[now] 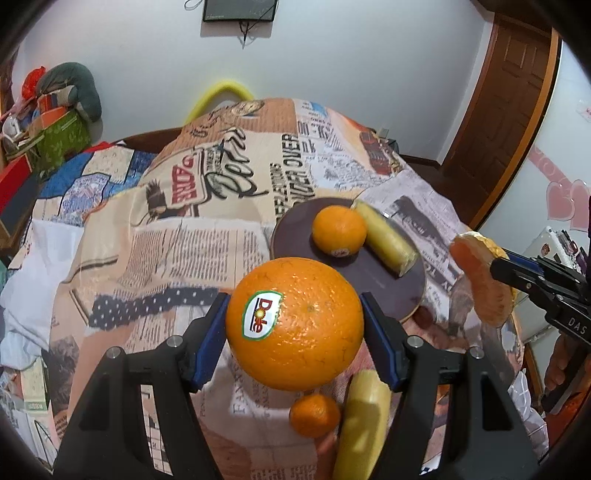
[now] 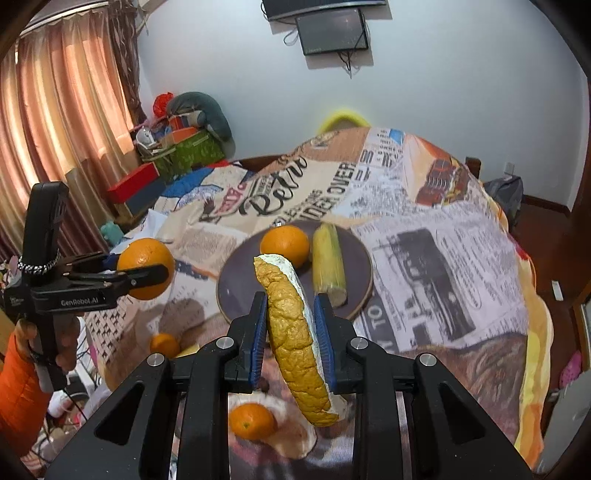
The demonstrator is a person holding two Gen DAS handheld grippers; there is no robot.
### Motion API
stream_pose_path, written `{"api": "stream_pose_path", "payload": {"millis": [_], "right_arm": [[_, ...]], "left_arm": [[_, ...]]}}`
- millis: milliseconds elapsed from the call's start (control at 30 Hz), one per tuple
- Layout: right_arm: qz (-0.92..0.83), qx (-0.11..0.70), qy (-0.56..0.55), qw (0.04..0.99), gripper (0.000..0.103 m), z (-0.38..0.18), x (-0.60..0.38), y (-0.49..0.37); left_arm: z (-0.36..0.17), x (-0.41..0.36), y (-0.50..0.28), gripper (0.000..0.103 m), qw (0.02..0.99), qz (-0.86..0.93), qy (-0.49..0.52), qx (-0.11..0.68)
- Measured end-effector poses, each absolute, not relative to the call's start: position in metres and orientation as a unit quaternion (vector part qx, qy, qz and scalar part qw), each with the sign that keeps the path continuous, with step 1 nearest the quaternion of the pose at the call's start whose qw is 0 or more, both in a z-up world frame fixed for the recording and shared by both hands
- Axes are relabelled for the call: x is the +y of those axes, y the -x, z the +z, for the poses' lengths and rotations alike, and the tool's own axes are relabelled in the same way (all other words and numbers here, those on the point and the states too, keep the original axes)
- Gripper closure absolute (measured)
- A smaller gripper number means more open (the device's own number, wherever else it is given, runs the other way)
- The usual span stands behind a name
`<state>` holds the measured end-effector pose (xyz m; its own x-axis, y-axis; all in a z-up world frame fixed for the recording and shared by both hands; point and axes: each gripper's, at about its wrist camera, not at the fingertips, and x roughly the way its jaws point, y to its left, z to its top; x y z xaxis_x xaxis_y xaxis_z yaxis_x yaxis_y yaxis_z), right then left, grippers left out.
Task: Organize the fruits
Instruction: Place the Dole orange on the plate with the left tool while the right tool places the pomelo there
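A bedroom with a pale wall, a dark screen (image 2: 333,32) mounted high on it and pink curtains (image 2: 66,110) at one side; a cloth (image 1: 229,192) printed with newspaper headlines covers the surface where the fruit lies. On that cloth sits a round dark plate (image 1: 295,236), the landmark here.

On the plate rest a small orange (image 1: 339,230) and, touching it on the side away from the curtains, a yellow banana piece (image 1: 386,238).

The left gripper (image 1: 294,325) is clamped on a big orange (image 1: 295,321) with a Dole sticker, its blue pads pressing both sides, held in the air just short of the plate's near rim. Below it, on the cloth nearer than the plate, lie a tangerine (image 1: 314,415) and a second banana piece (image 1: 364,424), side by side.

The right gripper (image 2: 290,347) has its jaws closed on an orange wedge (image 2: 295,343), rind toward the camera, white pith along one edge. It hangs above the cloth at the plate's near edge. From the left camera the wedge's flesh side shows, just past the plate's rim on the door side. Another tangerine (image 2: 252,421) lies on the cloth under this gripper, well short of the plate.
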<state>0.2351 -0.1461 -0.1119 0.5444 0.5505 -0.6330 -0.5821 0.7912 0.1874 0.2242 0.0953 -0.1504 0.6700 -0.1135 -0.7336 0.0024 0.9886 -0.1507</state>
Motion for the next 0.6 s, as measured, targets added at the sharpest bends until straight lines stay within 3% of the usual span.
{"api": "stream_pose_path", "payload": {"millis": [600], "right_arm": [[0.317, 0.337, 0.028, 0.886, 0.08, -0.114, -0.115, -0.286]], "left_arm": [[-0.154, 0.079, -0.284, 0.035, 0.912, -0.048, 0.05, 0.405]]}}
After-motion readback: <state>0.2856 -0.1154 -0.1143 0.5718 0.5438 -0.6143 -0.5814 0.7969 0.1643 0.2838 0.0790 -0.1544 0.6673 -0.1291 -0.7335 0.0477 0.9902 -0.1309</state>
